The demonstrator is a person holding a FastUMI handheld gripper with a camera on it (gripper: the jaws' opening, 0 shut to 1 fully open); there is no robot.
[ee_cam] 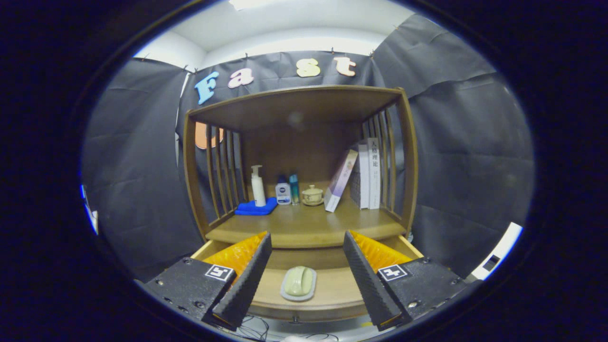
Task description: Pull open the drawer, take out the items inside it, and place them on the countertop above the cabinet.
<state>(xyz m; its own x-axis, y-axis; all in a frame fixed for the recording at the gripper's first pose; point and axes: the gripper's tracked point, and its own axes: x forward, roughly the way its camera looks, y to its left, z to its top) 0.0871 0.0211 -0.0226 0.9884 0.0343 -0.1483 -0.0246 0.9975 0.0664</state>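
Observation:
The wooden drawer (332, 289) stands pulled out below the countertop (308, 228) of the cabinet. On the drawer's floor lies a pale green bar of soap in a grey dish (299, 283). My gripper (308, 280) hovers above the drawer, open, its two fingers spread to either side of the soap dish without touching it. The dish lies between the fingertips (247, 280), a little lower than them.
At the back of the countertop stand a white pump bottle (258, 185) on a blue cloth (256, 207), two small bottles (283, 193), a lidded cup (312, 194) and several books (365, 173). Slatted wooden sides and a top shelf (294, 102) enclose the countertop.

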